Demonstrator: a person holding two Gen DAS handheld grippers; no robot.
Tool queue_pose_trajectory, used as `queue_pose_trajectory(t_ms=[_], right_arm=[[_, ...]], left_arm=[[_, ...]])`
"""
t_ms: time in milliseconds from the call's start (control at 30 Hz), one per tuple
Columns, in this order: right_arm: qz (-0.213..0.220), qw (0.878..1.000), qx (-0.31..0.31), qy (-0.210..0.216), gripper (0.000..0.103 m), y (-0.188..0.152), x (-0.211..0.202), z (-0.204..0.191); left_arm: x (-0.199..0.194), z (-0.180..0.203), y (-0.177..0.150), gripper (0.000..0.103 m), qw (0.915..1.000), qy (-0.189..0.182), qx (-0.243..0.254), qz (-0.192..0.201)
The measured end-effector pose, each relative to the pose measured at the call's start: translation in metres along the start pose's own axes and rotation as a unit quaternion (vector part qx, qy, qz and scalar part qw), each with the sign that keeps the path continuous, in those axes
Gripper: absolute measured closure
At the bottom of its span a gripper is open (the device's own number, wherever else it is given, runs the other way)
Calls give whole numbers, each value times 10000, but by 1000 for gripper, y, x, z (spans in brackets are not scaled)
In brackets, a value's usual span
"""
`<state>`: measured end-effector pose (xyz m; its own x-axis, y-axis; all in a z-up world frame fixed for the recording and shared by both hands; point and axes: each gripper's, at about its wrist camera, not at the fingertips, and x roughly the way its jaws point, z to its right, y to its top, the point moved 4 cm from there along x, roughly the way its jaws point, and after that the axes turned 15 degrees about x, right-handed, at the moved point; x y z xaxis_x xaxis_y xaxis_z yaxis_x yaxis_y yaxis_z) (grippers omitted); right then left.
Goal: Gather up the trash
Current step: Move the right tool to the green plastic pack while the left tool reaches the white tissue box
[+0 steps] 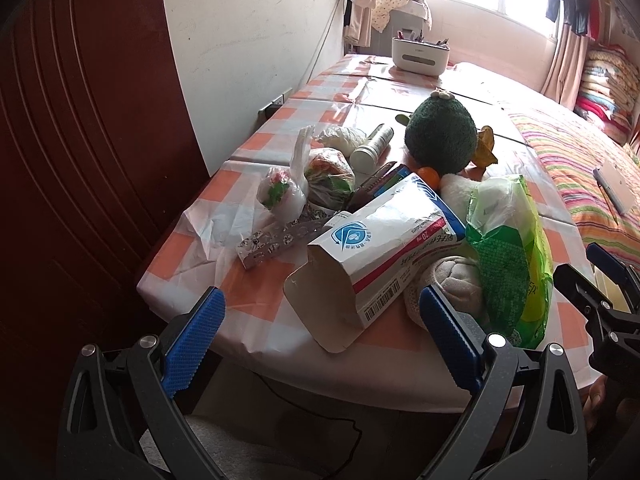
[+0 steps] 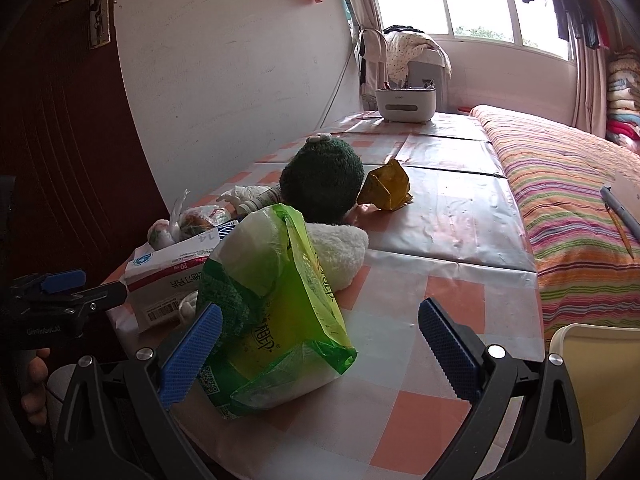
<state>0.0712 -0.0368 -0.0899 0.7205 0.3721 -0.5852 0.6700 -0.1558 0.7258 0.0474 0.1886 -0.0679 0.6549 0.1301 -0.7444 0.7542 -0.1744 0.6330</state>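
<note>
Trash lies on the checked table [image 1: 256, 300]. An opened white, blue and red medicine box [image 1: 384, 248] [image 2: 168, 276] rests just ahead of my open left gripper [image 1: 320, 296]. A silver blister pack [image 1: 272, 240], two knotted plastic bags [image 1: 280, 192], a crumpled tissue [image 1: 344, 138] and a white tube [image 1: 374, 148] lie further back. A green plastic package [image 2: 276, 300] [image 1: 512, 256] stands between the fingers of my open right gripper [image 2: 320, 308], close to its left finger. A crumpled yellow wrapper [image 2: 386, 186] lies beside a green plush toy [image 2: 320, 180].
A white organiser box [image 2: 404, 104] stands at the table's far end. A striped bed [image 2: 580, 200] with a pen [image 2: 622, 212] runs along the right. A dark red door [image 1: 80, 120] is on the left. A cream bin rim [image 2: 592, 380] shows at lower right.
</note>
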Motion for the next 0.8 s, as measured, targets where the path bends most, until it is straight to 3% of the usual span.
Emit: queue_pose_trajectory(t_ms=[500,800], right_arm=[[39,9997,170,-165,7,4,1,15],[-730,9947,506,519,7,5,32,7]], left_arm=[[1,21,15,7,9983,79,549,175],[30,18,28,7,9942,-146,1062,-53]])
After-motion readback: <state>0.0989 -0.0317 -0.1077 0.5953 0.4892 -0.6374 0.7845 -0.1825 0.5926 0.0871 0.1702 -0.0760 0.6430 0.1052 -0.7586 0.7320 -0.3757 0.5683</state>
